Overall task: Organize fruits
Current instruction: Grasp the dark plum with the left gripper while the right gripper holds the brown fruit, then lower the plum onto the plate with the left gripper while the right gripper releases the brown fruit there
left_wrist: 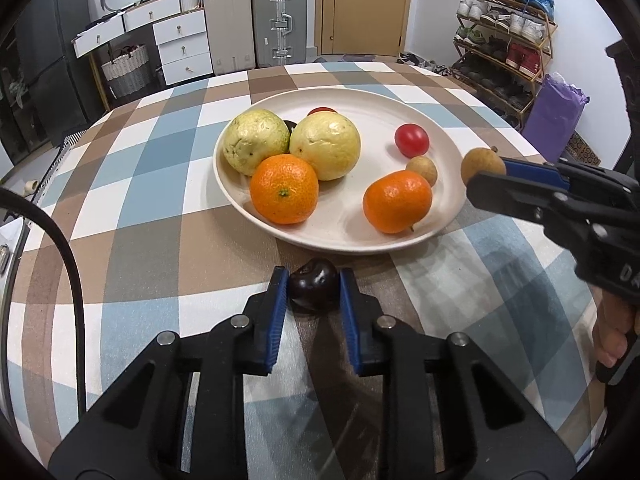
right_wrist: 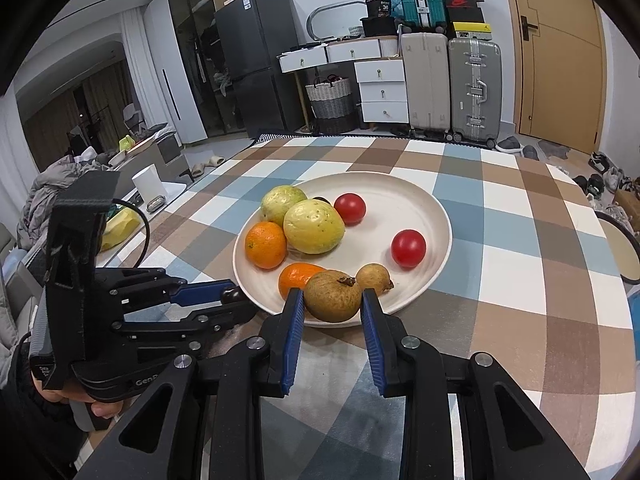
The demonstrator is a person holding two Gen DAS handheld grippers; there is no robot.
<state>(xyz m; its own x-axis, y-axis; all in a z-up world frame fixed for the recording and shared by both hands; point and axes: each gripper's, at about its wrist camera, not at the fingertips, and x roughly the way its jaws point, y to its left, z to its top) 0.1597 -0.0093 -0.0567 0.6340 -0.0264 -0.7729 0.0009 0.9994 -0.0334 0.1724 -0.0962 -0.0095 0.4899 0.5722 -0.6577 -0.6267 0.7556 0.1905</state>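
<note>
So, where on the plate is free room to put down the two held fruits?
Bare patches on the plate: its far right part behind the tomatoes, and the middle between tomatoes and guavas. The left side, guavas with orange, is crowded.

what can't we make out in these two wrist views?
- Dark fruit on the plate: left wrist view, mostly hidden behind the two guavas; type unclear.
- Dark cherry in the left gripper: right wrist view shows only a sliver behind its jaws.
- Second red tomato: left wrist view, mostly hidden behind guavas.
</note>
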